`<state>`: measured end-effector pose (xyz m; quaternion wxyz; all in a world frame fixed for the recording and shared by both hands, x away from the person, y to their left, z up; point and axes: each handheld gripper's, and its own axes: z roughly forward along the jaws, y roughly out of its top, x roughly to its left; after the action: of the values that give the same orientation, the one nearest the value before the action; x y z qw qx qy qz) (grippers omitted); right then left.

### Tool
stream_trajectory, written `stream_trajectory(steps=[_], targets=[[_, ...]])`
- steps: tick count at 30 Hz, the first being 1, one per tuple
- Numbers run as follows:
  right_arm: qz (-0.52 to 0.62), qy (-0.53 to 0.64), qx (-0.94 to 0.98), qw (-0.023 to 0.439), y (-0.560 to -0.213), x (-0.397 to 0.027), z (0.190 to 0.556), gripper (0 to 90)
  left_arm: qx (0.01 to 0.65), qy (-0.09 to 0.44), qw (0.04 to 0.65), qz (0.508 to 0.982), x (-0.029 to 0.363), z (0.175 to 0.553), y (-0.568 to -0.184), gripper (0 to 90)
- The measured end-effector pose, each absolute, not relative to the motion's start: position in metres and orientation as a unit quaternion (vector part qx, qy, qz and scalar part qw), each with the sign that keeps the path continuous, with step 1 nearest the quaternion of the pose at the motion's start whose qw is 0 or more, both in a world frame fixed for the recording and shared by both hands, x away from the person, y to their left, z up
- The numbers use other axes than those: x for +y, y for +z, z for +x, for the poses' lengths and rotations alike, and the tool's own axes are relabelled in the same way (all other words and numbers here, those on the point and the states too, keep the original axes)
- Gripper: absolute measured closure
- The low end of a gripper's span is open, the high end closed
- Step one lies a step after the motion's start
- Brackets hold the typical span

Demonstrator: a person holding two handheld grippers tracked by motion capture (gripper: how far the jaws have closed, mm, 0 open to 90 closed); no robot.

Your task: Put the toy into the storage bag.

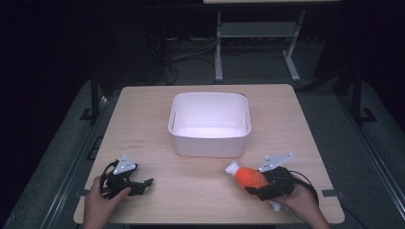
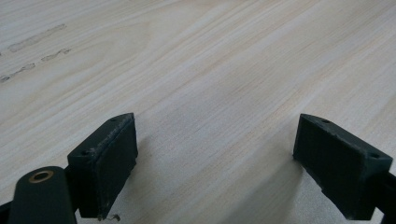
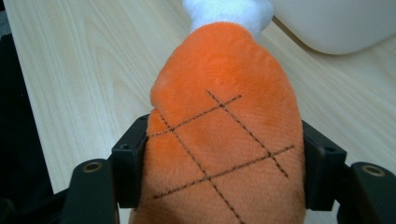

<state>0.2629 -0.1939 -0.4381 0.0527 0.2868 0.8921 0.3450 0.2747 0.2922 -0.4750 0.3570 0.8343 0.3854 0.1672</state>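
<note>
Orange plush toy (image 3: 224, 135) sat closest to the lens in the right gripper view, pressed between the two black jaws of the right gripper (image 3: 224, 172), which closed on its sides. Dark stitched lines crossed its orange cloth, and its lower part was cut off by the bottom edge. Its white end (image 3: 229, 13) pointed away from the gripper and was partly cut by the top edge. Beside it, at the upper right, a corner of the white bin (image 3: 336, 25) could be seen, near the toy but not touching it.

From the high view, the toy (image 1: 248, 177) was at the front right of the wooden table (image 1: 200, 191), just in front of the bin (image 1: 210, 143), held in the right gripper (image 1: 260, 183) by the person's right hand (image 1: 301, 200). Whether the toy rested on the table or was lifted a little, I could not tell. The inside of the bin looked very bright, so its bottom was hard to make out.

At the front left, the left hand (image 1: 98, 205) held the left gripper (image 1: 143, 183) low over the table. In the left gripper view its jaws stood wide apart with bare wood (image 2: 210, 84) between them. Faint grey marks (image 2: 35, 39) on the wood were too blurred to read.
</note>
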Motion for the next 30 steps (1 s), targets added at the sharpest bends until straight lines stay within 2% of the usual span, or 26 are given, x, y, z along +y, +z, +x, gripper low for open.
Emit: stream_trajectory(steps=[30], targets=[[0.324, 0.362, 0.872, 0.065, -0.429, -0.258, 0.282, 32.1, 0.385, 0.167, 0.357, 0.834, 0.292, 0.275, -0.475, 12.9]])
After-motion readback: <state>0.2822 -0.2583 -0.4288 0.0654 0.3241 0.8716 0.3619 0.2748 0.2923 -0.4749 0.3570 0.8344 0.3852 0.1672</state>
